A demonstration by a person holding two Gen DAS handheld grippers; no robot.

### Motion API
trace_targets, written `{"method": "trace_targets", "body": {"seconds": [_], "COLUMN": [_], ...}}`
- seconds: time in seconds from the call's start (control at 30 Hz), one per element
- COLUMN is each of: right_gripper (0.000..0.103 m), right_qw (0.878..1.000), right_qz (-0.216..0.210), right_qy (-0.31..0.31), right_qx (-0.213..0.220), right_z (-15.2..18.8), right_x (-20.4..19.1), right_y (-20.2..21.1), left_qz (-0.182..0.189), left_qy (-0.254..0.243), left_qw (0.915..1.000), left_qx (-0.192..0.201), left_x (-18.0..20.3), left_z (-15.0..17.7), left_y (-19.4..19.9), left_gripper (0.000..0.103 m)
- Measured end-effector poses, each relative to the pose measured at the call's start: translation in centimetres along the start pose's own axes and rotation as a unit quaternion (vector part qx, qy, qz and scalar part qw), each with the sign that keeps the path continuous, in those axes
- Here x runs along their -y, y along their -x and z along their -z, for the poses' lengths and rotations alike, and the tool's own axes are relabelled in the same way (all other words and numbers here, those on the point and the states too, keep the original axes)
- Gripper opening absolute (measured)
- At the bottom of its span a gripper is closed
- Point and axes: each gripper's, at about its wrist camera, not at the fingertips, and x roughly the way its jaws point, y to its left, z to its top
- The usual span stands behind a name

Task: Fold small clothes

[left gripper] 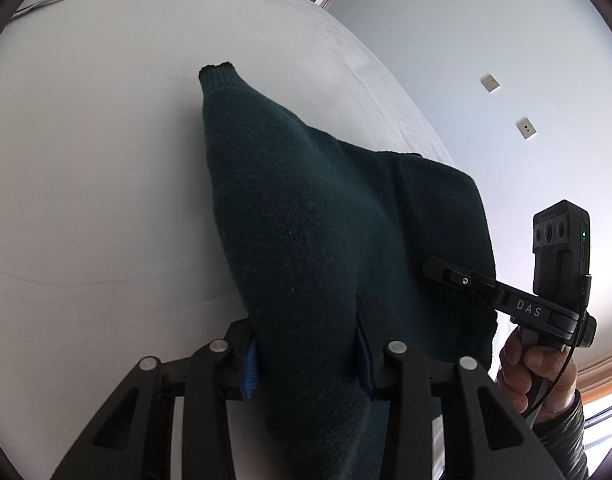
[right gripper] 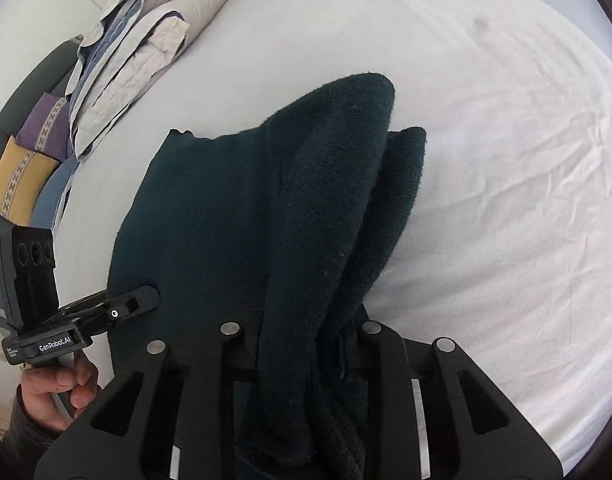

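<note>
Dark green knit sweater (left gripper: 306,220), chunky weave, bunched on white wrinkled bed sheet (right gripper: 506,160). Left tongs (left gripper: 306,364) & right tongs (right gripper: 302,360) both clamped on sweater folds at 6 o'clock.

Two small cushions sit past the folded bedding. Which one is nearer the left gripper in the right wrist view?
The yellow cushion. It lies lower in the view, just above the left gripper, with the purple cushion behind it, closer to the folded bedding.

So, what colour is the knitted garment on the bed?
Dark green knitted garment, plain; right wrist view shows it best.
</note>
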Motion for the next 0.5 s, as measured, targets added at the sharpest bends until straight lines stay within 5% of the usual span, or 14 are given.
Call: {"method": "trace_targets", "body": {"seconds": [0.2,0.5], "right_gripper": [0.022,0.022], "right_qw": [0.998,0.987], "right_qz": [-0.047,-0.148], "right_qy": [0.034,0.048], "right_qx": [0.013,-0.039], "right_z": [1.3,5.1], "right_x": [-7.9,-19.8], "right_y": [1.4,-2.8], "left_qz": [-0.047,-0.118], "left_qy": [-0.030,-0.021], "left_qw": [0.9979,0.9915], "left_qx": [0.033,0.051], "left_x": [-1.3,-8.5], "left_z": [1.8,5.8], "left_y": [7.3,18.4], "left_gripper": [0.039,0.039]}}
